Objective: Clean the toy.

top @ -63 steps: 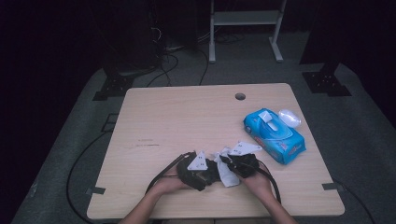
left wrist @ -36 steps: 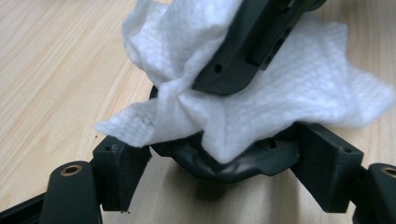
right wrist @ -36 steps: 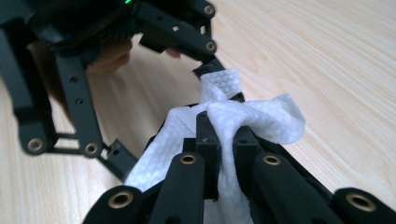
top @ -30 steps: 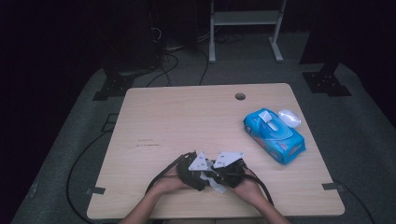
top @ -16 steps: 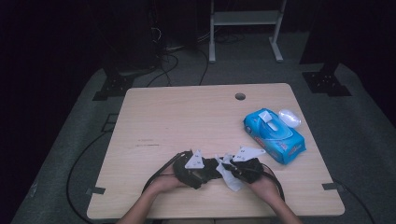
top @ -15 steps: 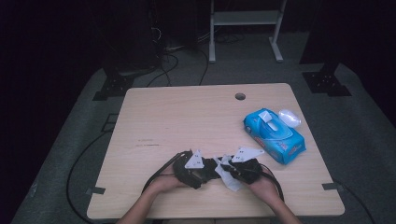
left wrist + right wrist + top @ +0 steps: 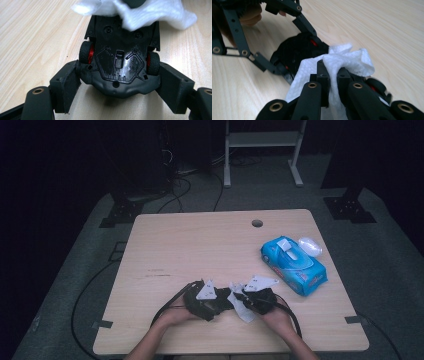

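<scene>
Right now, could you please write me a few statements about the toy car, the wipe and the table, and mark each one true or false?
1. The left hand-held gripper clamps a black toy car with its underside facing the camera. True.
2. The right hand-held gripper stands open and empty. False: it is shut on a white wipe.
3. The wipe lies against the toy car. True.
4. The blue wipe pack sits at the table's left edge. False: it lies on the right side of the table.
5. The car's wheels have yellow hubs. False: the hubs are red.
</scene>
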Available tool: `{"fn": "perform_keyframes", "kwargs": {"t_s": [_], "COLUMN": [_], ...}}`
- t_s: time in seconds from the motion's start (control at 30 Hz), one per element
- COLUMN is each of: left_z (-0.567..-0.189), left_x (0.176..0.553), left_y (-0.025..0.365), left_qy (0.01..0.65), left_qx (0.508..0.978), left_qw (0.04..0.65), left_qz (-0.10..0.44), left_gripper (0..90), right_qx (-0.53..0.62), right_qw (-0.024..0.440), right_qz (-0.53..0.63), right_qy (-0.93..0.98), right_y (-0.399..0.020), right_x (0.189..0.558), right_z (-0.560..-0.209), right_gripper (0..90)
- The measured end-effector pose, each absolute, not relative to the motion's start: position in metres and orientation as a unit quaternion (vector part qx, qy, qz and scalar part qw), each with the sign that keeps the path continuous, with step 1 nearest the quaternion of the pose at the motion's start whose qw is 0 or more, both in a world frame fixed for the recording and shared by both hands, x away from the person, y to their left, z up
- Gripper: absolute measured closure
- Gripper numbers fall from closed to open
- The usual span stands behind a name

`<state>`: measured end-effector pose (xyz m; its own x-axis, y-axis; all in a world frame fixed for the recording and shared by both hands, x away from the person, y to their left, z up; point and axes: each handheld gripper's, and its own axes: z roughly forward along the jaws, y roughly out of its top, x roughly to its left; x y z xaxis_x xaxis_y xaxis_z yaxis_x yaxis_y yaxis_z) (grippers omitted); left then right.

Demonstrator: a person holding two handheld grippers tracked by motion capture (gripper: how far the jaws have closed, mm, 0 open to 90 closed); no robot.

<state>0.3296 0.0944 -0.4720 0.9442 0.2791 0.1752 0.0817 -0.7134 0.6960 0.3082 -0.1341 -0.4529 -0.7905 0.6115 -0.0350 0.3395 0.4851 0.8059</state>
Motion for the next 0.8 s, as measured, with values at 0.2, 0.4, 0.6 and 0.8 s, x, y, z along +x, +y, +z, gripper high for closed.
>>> {"fn": "perform_keyframes", "kwargs": {"t_s": [0.2, 0.4, 0.6, 0.8], "left_z": [-0.472, -0.473, -0.472, -0.472], "left_x": [0.331, 0.330, 0.331, 0.331], "left_y": [0.096, 0.095, 0.097, 0.097], "left_qy": [0.098, 0.095, 0.095, 0.092], "left_qx": [0.915, 0.917, 0.917, 0.918], "left_qw": [0.369, 0.362, 0.365, 0.362], "left_qz": [0.129, 0.135, 0.131, 0.132], "left_gripper": [23.9, 24.0, 24.0, 24.0], "right_qx": [0.319, 0.319, 0.303, 0.282], "right_qw": [0.178, 0.168, 0.187, 0.158], "right_qz": [0.422, 0.421, 0.394, 0.404], "right_qy": [0.829, 0.832, 0.847, 0.856], "right_y": [-0.159, -0.170, -0.171, -0.167], "right_x": [0.317, 0.311, 0.303, 0.291], "right_z": [-0.450, -0.449, -0.447, -0.448], "right_gripper": [84.9, 84.8, 84.8, 84.7]}}
